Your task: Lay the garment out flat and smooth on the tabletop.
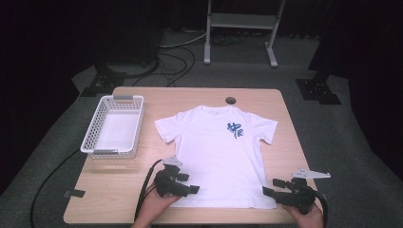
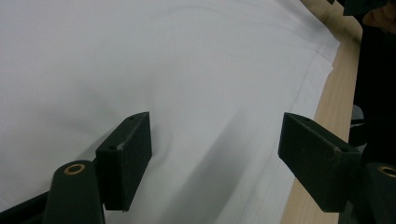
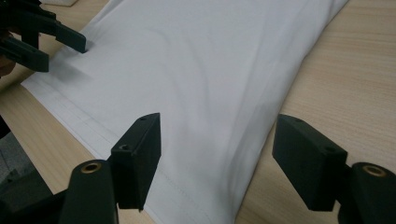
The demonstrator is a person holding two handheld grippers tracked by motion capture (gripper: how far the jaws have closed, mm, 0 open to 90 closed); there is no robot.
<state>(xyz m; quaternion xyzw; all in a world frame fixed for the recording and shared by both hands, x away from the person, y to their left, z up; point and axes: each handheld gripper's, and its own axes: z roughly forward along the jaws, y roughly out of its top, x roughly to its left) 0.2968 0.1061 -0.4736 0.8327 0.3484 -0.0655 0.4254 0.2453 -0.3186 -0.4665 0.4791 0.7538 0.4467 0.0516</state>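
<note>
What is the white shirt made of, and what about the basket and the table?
T-shirt: soft matte fabric, probably cotton knit; it lies limp with stitched hems and gentle wrinkles.
Basket: looks like white moulded plastic, with walls full of small holes.
Table: pale wood look with fine grain lines, possibly laminate.

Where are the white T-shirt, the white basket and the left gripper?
white T-shirt [image 1: 216, 156]: high view, on its plain front below the blue print.
white basket [image 1: 90, 134]: high view, on its left wall.
left gripper [image 1: 194, 189]: high view, between its open jaw tips.
</note>
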